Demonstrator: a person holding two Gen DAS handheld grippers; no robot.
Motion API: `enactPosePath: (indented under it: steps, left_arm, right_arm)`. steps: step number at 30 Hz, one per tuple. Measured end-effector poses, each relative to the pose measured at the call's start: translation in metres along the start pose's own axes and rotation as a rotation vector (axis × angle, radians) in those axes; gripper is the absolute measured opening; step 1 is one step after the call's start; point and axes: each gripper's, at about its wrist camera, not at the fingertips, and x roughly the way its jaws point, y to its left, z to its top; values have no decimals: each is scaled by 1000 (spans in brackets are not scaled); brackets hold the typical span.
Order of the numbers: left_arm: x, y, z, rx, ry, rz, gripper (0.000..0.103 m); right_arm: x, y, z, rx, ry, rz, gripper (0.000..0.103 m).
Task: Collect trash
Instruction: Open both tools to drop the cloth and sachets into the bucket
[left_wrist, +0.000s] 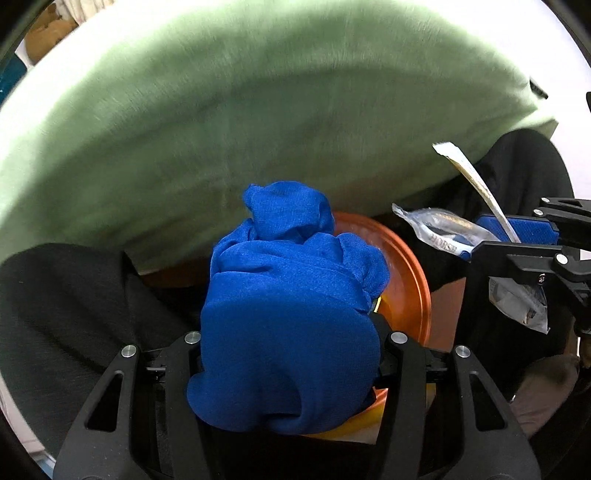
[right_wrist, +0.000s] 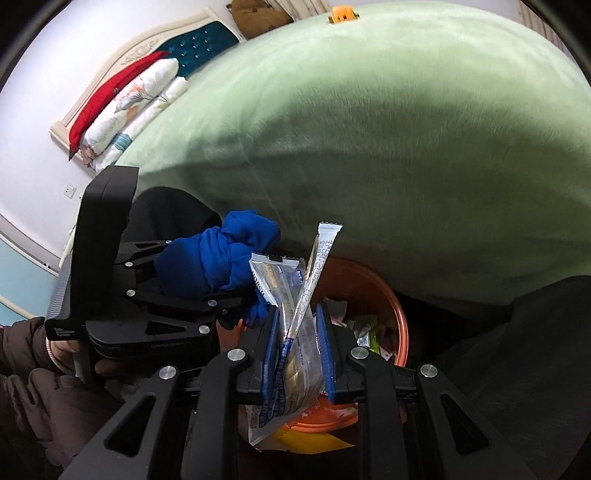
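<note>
Orange bin (right_wrist: 397, 325) down on the floor, right beside the big green bed (right_wrist: 369, 147), with small wrappers already lying inside. Left hand-held gripper (left_wrist: 290, 354) hanging over the near rim of the bin, jaws about half open and squeezed on a bunched-up blue cloth (left_wrist: 288, 314) that bulges out past them. Same blue cloth (right_wrist: 218, 262) seen from the right wrist view, up and to the left of the bin. Right hand-held gripper (right_wrist: 297, 354) also above the bin, on its near side, blue pads (right_wrist: 322, 343) only a little apart. Clear snack wrapper (right_wrist: 291, 332) and long thin white sachet (right_wrist: 317, 273) standing between those pads, poking up and crossing each other; can't tell if the pads are really pressing them or have let go. Brown sleeve and a hand (right_wrist: 64, 352) behind the left tool. Pillows (right_wrist: 122, 110) stacked at the head of the bed, far from the bin.
</note>
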Motion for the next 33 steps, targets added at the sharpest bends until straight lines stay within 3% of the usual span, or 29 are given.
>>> enactPosePath:
  steps: [3,11,19,23,25,28,30,33]
  left_arm:
    - [14,4,5,-17,54,21,76]
    - [18,4,2,-23,63,32,76]
    - [5,5,3,-30,16,54,76]
    - [-24,16,10,-25,-93,66,76]
    - [-43,22,20,-33,-164,68,76]
    - [-74,38,38,-65,-295,76,78]
    - [-89,50,50,-97,-375,109,86]
    - [-103,69,70,-150,-467,139,86]
  right_arm:
    - [7,-1,1,5,15,-19,59]
    - [1,-5,0,0,-2,-47,59]
    - [-24,-14,6,5,-73,-48,60]
    - [-58,-3,28,-61,-203,-46,63]
    - [-71,3,45,-96,-269,-64,77]
    - [-83,3,83,-137,-351,-93,78]
    - [-84,3,110,-151,-388,-98,79]
    - [-78,2,160,-158,-427,-90,81]
